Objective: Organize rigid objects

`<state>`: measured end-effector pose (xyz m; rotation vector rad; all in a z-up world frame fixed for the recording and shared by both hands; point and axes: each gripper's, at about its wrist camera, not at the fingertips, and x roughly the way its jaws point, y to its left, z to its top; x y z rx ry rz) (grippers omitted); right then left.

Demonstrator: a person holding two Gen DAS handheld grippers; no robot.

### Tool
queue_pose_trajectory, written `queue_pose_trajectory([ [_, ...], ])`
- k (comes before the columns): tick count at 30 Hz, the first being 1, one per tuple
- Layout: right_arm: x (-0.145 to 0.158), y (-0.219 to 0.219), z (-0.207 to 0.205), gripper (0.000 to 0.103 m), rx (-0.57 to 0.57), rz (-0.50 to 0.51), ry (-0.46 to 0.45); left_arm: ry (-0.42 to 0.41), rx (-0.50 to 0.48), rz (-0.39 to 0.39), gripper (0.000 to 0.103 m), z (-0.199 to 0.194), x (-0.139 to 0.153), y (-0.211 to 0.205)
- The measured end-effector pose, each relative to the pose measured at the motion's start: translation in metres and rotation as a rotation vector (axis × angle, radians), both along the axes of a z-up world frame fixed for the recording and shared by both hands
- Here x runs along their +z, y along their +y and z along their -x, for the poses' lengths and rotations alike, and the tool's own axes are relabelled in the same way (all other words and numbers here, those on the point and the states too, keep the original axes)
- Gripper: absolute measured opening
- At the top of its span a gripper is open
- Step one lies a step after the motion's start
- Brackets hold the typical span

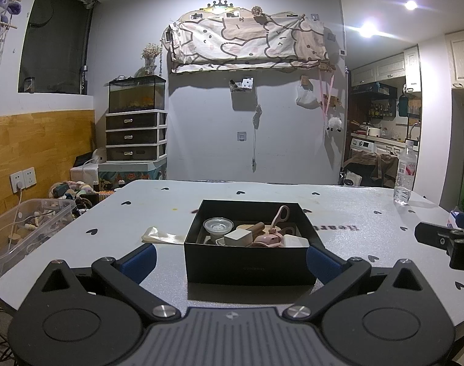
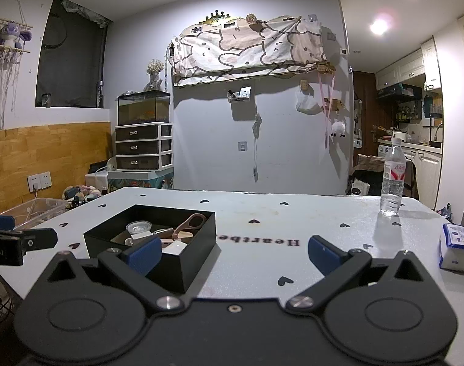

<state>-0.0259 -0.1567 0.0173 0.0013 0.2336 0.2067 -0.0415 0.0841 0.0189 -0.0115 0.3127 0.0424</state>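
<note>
A black open box [image 1: 247, 263] stands on the white table [image 1: 369, 213]. It holds pink scissors [image 1: 279, 216], a clear round lid [image 1: 218, 225], a white block [image 1: 238, 238], a pink item [image 1: 270, 239] and more. My left gripper [image 1: 230, 257] is open, its blue fingers on either side of the box's near wall, not touching. In the right wrist view the box [image 2: 189, 259] sits at the left. My right gripper [image 2: 235, 251] is open and empty over bare table to the box's right. The right gripper also shows at the left view's right edge [image 1: 445, 239].
A water bottle [image 2: 392, 180] stands at the far right of the table. A blue and white carton [image 2: 458, 248] lies at the right edge. A flat pale piece [image 1: 163, 236] lies left of the box. A clear plastic bin [image 1: 21, 228] sits beyond the table's left edge.
</note>
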Motion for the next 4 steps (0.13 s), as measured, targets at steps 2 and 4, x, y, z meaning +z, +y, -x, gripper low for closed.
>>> queue_pose_trajectory([
  [2,0.0002,-0.0005,0.0002,0.103,0.0,0.0,0.0,0.0,0.0,0.0,0.103,0.0,0.0,0.0],
  [4,0.0,-0.0002,-0.0002,0.103,0.001,0.0,0.0,0.0,-0.001,0.0,0.103,0.0001,0.0001,0.0],
])
